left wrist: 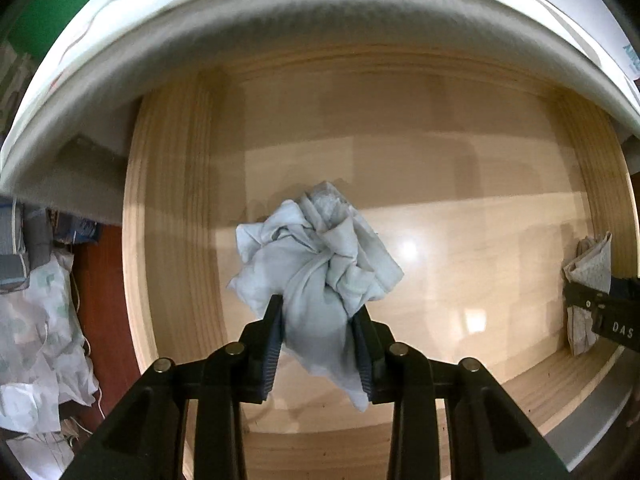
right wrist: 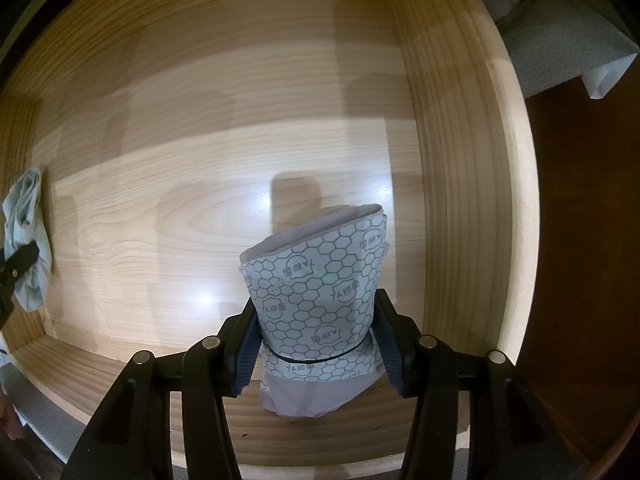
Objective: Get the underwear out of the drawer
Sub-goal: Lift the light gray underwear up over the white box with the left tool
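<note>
Left hand-held gripper (left wrist: 319, 312) pinching crumpled pale-blue cloth underwear (left wrist: 316, 252); right hand-held gripper (right wrist: 316, 320) pinching hexagon-printed lilac folded underwear (right wrist: 320, 280), above wooden drawer (right wrist: 460, 160).

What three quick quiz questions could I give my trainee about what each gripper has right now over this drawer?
1. True or false: the left gripper is clamped on a crumpled pale blue garment.
2. What pattern is printed on the folded piece in the right gripper: A stripes, B hexagons, C dots?
3. Fill in: both garments are held over the floor of a ___ drawer.

Key
1. True; both pads press on the blue cloth.
2. B; a hexagon grid with small printed badges.
3. Wooden; light wood, with nothing else visible on its floor.
</note>
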